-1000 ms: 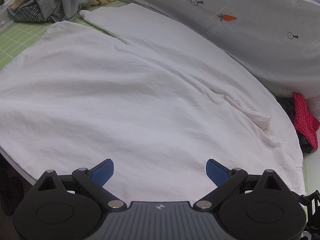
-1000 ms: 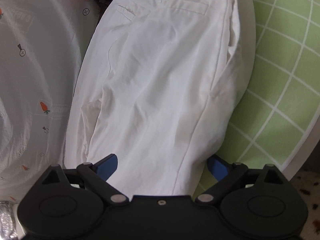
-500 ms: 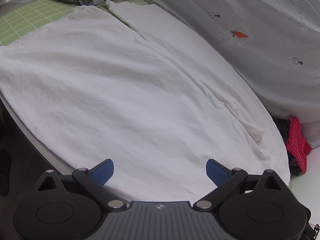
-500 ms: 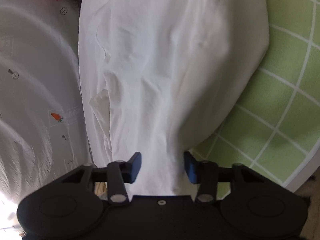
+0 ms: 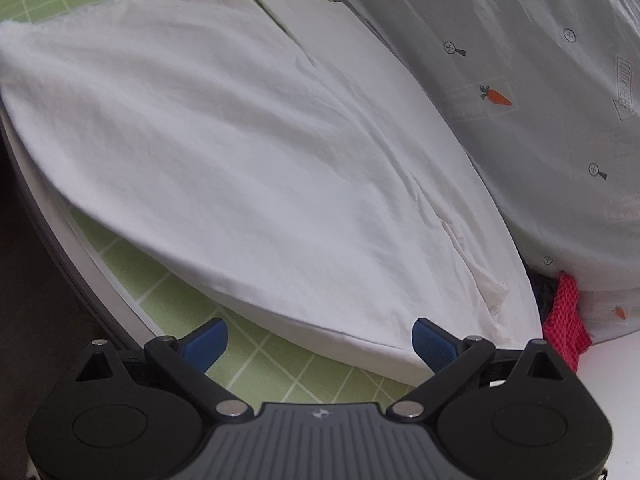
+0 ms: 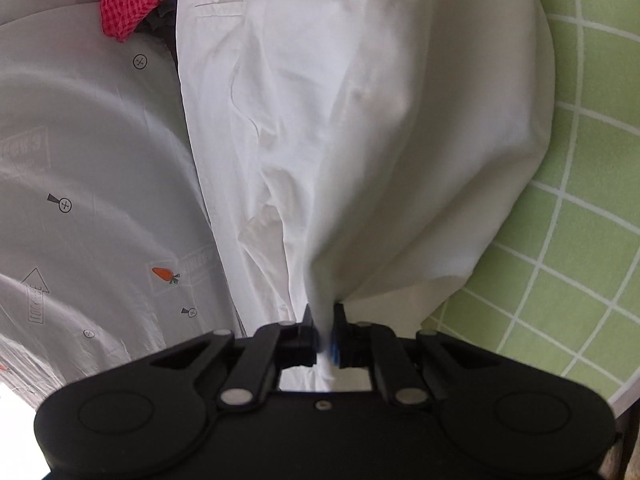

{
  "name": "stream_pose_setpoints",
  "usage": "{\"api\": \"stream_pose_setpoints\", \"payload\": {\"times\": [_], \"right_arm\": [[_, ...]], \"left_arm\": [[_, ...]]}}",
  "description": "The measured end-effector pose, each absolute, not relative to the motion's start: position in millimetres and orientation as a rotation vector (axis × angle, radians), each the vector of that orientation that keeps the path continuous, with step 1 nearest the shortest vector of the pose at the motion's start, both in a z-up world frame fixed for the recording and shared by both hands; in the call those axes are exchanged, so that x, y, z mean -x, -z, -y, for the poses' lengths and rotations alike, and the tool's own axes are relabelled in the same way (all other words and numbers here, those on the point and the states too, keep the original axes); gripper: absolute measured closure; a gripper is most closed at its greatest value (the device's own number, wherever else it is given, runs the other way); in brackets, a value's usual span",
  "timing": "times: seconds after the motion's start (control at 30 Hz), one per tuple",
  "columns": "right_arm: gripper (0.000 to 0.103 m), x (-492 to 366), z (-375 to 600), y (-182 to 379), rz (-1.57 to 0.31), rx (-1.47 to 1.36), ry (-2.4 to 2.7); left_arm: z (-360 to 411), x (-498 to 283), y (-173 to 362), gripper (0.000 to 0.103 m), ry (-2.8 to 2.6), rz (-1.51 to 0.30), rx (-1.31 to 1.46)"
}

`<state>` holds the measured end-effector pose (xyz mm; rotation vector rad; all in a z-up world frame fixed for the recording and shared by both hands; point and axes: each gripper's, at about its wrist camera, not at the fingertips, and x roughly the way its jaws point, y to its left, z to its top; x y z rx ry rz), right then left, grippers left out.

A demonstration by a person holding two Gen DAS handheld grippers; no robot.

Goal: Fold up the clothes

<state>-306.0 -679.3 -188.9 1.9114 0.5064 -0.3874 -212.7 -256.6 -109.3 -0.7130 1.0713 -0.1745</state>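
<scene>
From the left wrist view we see the white garment (image 5: 248,152) spread across the green gridded mat (image 5: 256,364) on the worktop, its near edge lifted slightly off the mat, and our left claw (image 5: 320,340) hangs over that edge with its blue fingers wide apart and nothing between them. A grey printed sheet (image 5: 540,80) lies just beside the garment, and a red checked cloth (image 5: 566,320) sits at its far corner. From the right wrist view, our right claw (image 6: 324,332) is closing on a bunched fold of the same garment (image 6: 360,120), the cloth pinched between the pads. We judge the fabric light, soft and limp, so it will sag and crease; hems and corners look like the surest places to take hold.
</scene>
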Motion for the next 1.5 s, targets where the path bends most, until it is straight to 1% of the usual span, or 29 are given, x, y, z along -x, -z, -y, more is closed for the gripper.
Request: {"api": "stream_pose_setpoints", "payload": {"times": [0.17, 0.2, 0.23, 0.3, 0.33, 0.43, 0.47, 0.53, 0.8, 0.87, 0.9, 0.97, 1.0, 1.1, 1.17, 1.2, 1.3, 1.33, 1.37, 1.5], "right_arm": [[0.096, 309, 680, 186, -0.504, -1.926, 0.385], [0.096, 313, 681, 183, -0.504, -1.925, 0.386], [0.096, 315, 681, 181, -0.503, -1.924, 0.385], [0.096, 318, 680, 176, -0.498, -1.926, 0.386], [0.096, 321, 680, 174, -0.49, -1.932, 0.381], [0.096, 327, 682, 167, -0.464, -1.934, 0.377], [0.096, 329, 683, 165, -0.456, -1.934, 0.377], [0.097, 336, 686, 163, -0.44, -1.938, 0.39], [0.098, 365, 696, 160, -0.419, -1.91, 0.443], [0.094, 368, 698, 159, -0.435, -1.877, 0.45], [0.094, 381, 697, 165, -0.471, -1.828, 0.461], [0.088, 382, 700, 159, -0.505, -1.752, 0.493], [0.086, 384, 700, 160, -0.514, -1.743, 0.508], [0.076, 391, 701, 172, -0.511, -1.765, 0.57], [0.062, 401, 699, 177, -0.502, -1.766, 0.619], [0.058, 407, 698, 180, -0.496, -1.762, 0.646], [0.041, 428, 692, 184, -0.475, -1.748, 0.705], [0.033, 430, 692, 184, -0.462, -1.748, 0.726], [0.029, 432, 692, 185, -0.449, -1.748, 0.746], [0.026, 435, 695, 192, -0.41, -1.753, 0.814]], "left_arm": [[257, 207, 124, 0.006, 0.159, -1.058, 0.808], [257, 206, 127, 0.01, 0.152, -1.063, 0.819], [257, 204, 130, 0.015, 0.146, -1.068, 0.83], [257, 201, 135, 0.022, 0.142, -1.078, 0.852], [257, 201, 137, 0.027, 0.147, -1.075, 0.863], [256, 200, 144, 0.037, 0.138, -1.074, 0.9], [254, 200, 146, 0.038, 0.127, -1.075, 0.907], [250, 199, 148, 0.044, 0.109, -1.072, 0.916], [215, 193, 144, 0.05, -0.044, -0.982, 0.914], [202, 188, 143, 0.05, -0.084, -0.956, 0.911], [196, 184, 142, 0.051, -0.09, -0.95, 0.908], [186, 177, 143, 0.052, -0.094, -0.936, 0.916], [180, 175, 144, 0.052, -0.105, -0.935, 0.921], [169, 167, 148, 0.053, -0.127, -0.931, 0.943], [165, 158, 148, 0.053, -0.137, -0.932, 0.939], [163, 155, 147, 0.053, -0.143, -0.933, 0.928], [153, 146, 147, 0.053, -0.149, -0.931, 0.893], [146, 145, 147, 0.053, -0.158, -0.924, 0.899], [139, 145, 148, 0.053, -0.169, -0.916, 0.905], [116, 136, 152, 0.053, -0.185, -0.906, 0.953]]}}
